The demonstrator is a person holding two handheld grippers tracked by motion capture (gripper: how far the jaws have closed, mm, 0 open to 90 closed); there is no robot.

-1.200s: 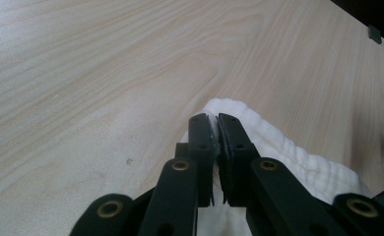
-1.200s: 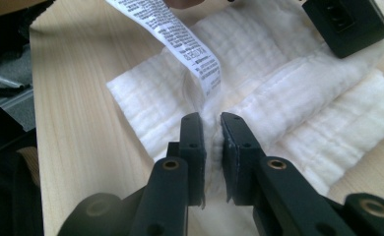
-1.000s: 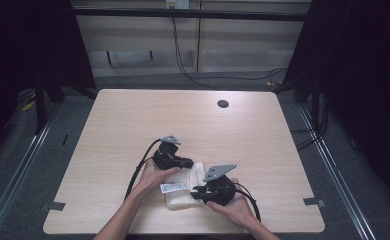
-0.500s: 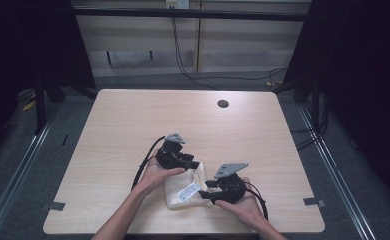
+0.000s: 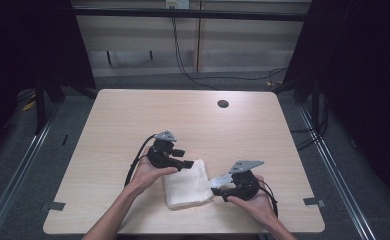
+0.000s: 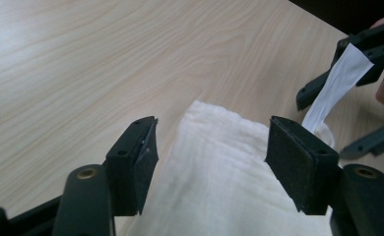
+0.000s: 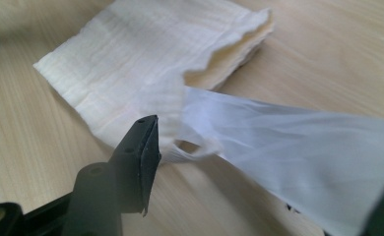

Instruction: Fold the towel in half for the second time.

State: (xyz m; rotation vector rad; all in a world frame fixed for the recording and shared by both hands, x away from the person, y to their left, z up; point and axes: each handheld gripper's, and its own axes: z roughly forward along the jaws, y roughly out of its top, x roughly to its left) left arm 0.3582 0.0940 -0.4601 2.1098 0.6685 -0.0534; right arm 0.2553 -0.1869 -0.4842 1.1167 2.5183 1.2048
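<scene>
Left gripper (image 5: 183, 159) jaws apart, just been opening, nothing pinched; it hangs over the far left corner of the folded cloth (image 5: 189, 183), lifted off it since a second ago. Right gripper (image 5: 222, 186) jaws also just been opening; a white label strip (image 5: 220, 179) on the cloth's edge stays draped against one jaw, whether it is pinched I cannot tell. This gripper has slid right, off the cloth. Cloth lies flat on the table (image 5: 108, 130), near the front edge, between both hands.
</scene>
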